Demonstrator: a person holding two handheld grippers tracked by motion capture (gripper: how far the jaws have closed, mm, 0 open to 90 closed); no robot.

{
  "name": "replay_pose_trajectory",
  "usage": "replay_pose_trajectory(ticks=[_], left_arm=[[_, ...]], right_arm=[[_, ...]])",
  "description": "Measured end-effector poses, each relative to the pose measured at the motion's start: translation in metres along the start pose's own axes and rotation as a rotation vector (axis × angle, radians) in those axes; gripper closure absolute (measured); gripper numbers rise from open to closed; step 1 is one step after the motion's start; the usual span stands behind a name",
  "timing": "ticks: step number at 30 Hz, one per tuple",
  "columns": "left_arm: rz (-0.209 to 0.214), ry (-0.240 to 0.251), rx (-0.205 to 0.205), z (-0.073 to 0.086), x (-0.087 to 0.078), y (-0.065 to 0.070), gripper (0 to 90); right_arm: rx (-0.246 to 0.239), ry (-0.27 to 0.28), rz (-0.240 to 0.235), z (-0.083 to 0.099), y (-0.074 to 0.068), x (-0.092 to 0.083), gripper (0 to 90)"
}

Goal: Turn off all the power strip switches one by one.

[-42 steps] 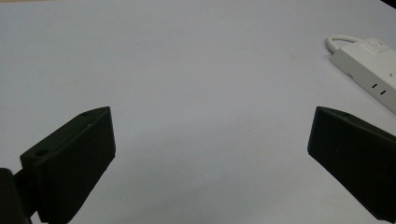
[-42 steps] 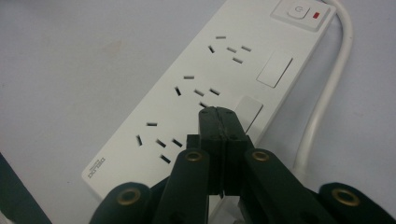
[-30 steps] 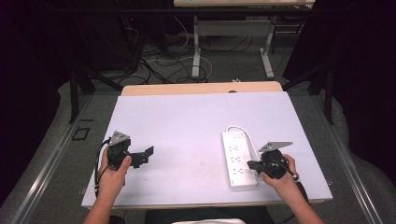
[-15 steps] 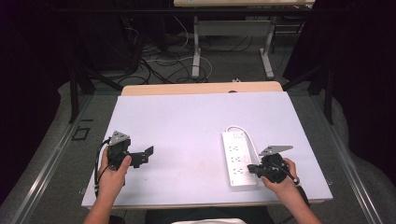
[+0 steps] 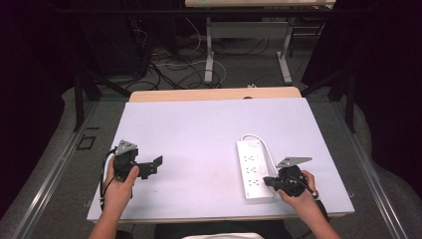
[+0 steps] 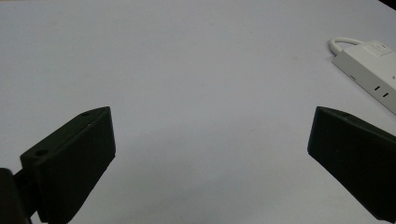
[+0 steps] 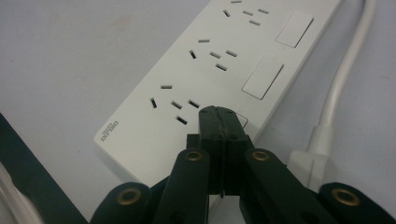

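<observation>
The right tongs point(image 7: 219, 114) are fully closed, the two black jaws pressed flat against each other with nothing between them, and their joined tip sits over the nearest rocker switch of the long white plastic power strip point(image 7: 205, 70), at or just above its surface; whether it actually touches the switch cannot be told. In the high view the right tongs point(image 5: 268, 181) lie low at the near right of the table, pointing left at the near end of the power strip point(image 5: 253, 168), with a grey three-cornered plate on top and the person's right hand point(image 5: 298, 188) wrapped around the body. The strip lies lengthwise from near to far on the right half of the pale lilac table point(image 5: 199, 134), showing rows of sockets with a switch beside each, and its thick white cable point(image 7: 343, 70) runs along its right side and loops round at the far end. The left tongs point(image 6: 210, 154) stand wide open and hold nothing, bare table top between the two black jaws. They rest at the near left of the table, held in the person's left hand point(image 5: 119, 185), well apart from the strip and pointing right towards it. Beyond the far edge of the table are the legs of another table and loose cables on the floor.
</observation>
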State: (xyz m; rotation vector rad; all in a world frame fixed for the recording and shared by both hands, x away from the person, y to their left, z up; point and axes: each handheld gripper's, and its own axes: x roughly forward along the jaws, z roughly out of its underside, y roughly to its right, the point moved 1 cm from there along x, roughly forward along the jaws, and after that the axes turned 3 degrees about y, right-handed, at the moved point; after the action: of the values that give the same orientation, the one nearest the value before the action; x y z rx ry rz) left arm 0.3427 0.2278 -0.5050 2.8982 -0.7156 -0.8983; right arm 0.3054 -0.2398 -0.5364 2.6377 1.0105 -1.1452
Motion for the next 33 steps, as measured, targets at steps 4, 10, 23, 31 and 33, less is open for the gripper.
replay_pose_trajectory(ticks=[4, 10, 23, 31, 33], left_arm=[[0.001, -0.004, 0.001, -0.0004, 0.0005, 0.001, 0.9], [0.005, -0.001, 0.003, -0.0014, 0.0016, 0.0023, 1.0], [0.01, -0.006, 0.012, -0.002, 0.004, 0.0032, 1.0], [0.008, 0.001, 0.004, -0.0013, 0.0041, 0.0026, 1.0], [0.008, 0.001, 0.002, -0.0012, 0.004, 0.0026, 0.9]], right_arm=[[-0.006, 0.002, 0.003, 0.0011, 0.0002, -0.0006, 90.0], [0.019, -0.007, -0.015, 0.0042, 0.0004, -0.0009, 90.0], [0.028, -0.003, -0.009, 0.0042, 0.0008, -0.0012, 90.0], [0.027, -0.005, -0.015, 0.0028, 0.0005, -0.0004, 90.0], [0.027, 0.001, -0.014, 0.0017, 0.0, -0.001, 90.0]])
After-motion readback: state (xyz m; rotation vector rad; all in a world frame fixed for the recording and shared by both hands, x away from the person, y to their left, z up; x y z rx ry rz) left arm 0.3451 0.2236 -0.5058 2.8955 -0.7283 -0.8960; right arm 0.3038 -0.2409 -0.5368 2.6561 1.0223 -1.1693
